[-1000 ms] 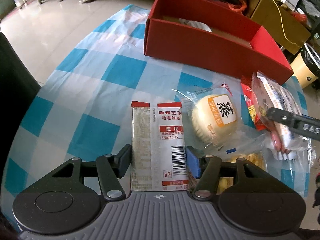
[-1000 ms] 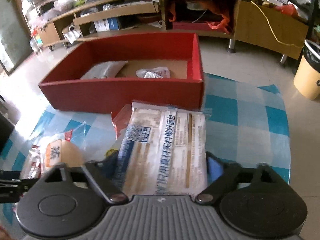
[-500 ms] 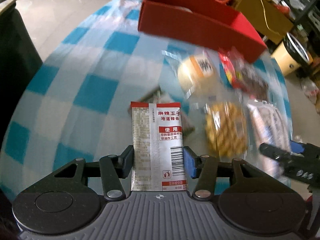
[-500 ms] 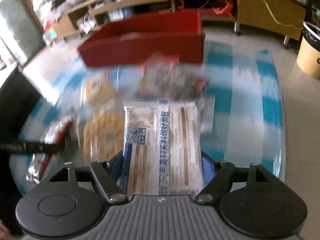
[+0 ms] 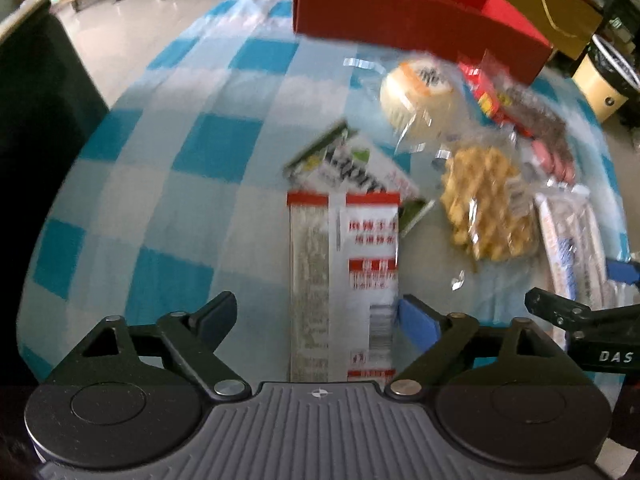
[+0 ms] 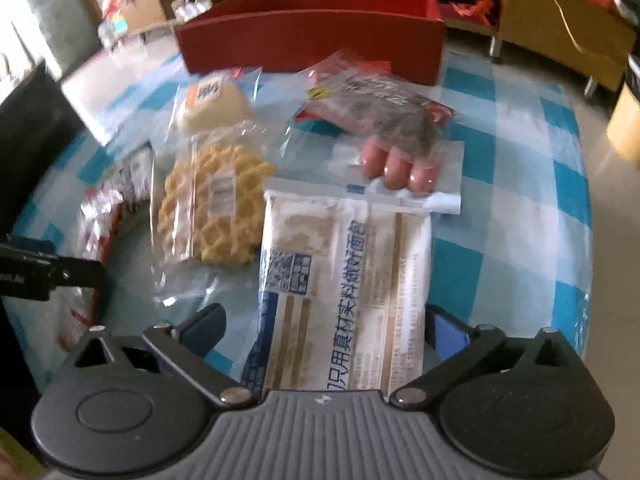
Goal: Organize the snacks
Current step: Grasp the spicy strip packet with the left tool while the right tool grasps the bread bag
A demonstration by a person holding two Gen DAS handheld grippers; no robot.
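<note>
My left gripper [image 5: 318, 314] has its jaws opening over the checked cloth. The red-and-white spicy strip packet [image 5: 344, 264] lies flat between them, with a clear gap to the left pad. My right gripper [image 6: 326, 324] is opening too, wide around the white-and-blue bread packet [image 6: 348, 272], which lies on the cloth with its left side free of the pad. The red box [image 6: 312, 36] stands at the table's far end, well beyond both packets. In the left wrist view, the right gripper's finger [image 5: 580, 320] shows at the right edge.
Between the grippers and the box lie a wrapped bun [image 5: 416, 88], a bag of yellow twists [image 6: 216, 208], a sausage pack [image 6: 396, 168], a dark snack in a red packet [image 6: 380, 108] and a green-and-white packet [image 5: 348, 164]. A yellow bin [image 5: 600, 84] stands off the table's right.
Both grippers drew back from the red box toward the near side of the table. Their jaws, shut on the packets before, now stand wide, and both packets lie on the cloth.
</note>
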